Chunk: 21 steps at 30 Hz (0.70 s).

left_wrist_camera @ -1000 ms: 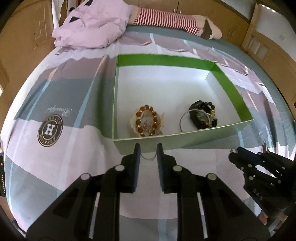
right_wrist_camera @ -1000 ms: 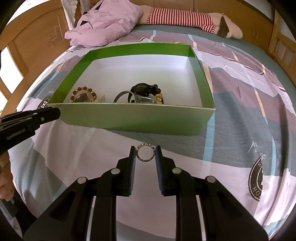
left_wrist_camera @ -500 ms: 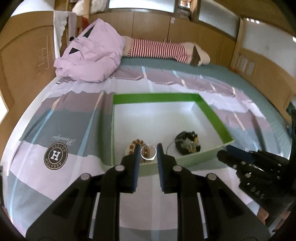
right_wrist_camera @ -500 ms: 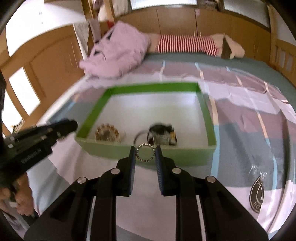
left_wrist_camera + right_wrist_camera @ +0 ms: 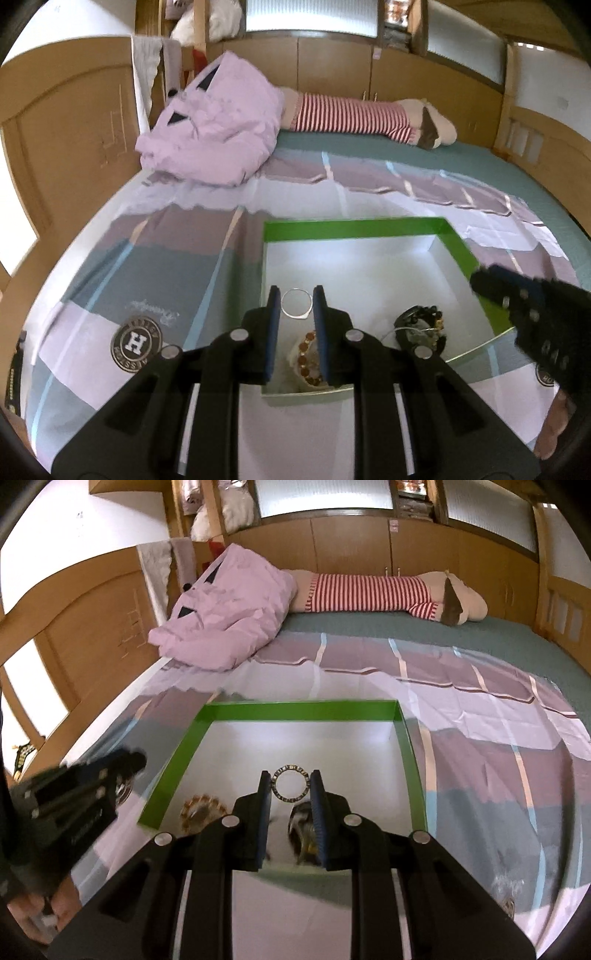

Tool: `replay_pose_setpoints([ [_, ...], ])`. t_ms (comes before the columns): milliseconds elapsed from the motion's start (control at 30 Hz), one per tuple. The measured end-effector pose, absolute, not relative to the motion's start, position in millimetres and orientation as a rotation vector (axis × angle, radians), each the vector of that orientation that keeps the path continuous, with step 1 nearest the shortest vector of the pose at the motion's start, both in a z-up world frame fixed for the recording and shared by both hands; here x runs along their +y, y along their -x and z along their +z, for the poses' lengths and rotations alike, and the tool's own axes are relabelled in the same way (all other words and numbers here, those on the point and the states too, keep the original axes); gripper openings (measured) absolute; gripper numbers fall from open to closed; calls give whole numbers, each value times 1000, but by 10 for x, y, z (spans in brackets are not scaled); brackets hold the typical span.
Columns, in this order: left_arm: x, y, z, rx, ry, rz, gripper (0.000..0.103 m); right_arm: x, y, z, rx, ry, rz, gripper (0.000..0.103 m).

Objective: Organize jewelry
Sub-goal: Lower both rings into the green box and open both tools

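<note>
— Over the near end of the green box (image 5: 354,229), on a patchwork bedspread (image 5: 155,266): what step is this?

— The carrying-in step, by the look of it. Both grippers hang above the box's white floor, each with a load. The left gripper (image 5: 296,302) is clamped on a thin silver ring (image 5: 296,303); the right gripper (image 5: 290,783) is clamped on a studded ring (image 5: 290,783), which stands upright between its fingers.

— And what is already inside?

— An amber bead bracelet (image 5: 308,360) lies near the front wall, almost under the left gripper. A dark tangle of beads (image 5: 419,326) sits further right, with a thin wire hoop beside it.

— So what does the next move call for?

— Probably a short descent and a gentle release onto bare floor. Judging from the layout, each ring should land clear of the bracelet and the tangle, so nothing snags or stacks.

— Any risk?

— Rings roll. Dropped from height, either could bounce against a wall or into the beads; lowering close first seems wise. The two grippers are also near each other, so they may do best to release one at a time.
</note>
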<state>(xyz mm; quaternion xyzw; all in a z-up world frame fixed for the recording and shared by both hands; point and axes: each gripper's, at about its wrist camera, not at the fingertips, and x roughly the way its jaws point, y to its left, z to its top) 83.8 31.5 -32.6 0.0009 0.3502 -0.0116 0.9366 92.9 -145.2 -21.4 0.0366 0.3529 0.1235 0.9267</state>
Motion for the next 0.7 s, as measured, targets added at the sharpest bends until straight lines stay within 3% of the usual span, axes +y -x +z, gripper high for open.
replay_pose_setpoints([
  [200,253,-1060,-583,786,-8,-22,17,-1559,-1152,-659,822,-109,175,21],
  [500,216,-1242,-814,875,6,-18,17,-1586,-1236,-774,848,-110,157,21],
  [567,227,-1252,-837,889,7,-18,23,-1575,-1240,-816,863,-106,158,21],
  [600,224,-1244,-832,890,6,-18,28,-1567,-1233,-823,865,-104,156,25],
  [667,219,-1218,-792,879,5,-14,54,-1559,-1210,-796,849,-106,153,47],
  [700,213,-1201,-765,870,5,-18,55,-1563,-1187,-765,828,-110,146,63],
])
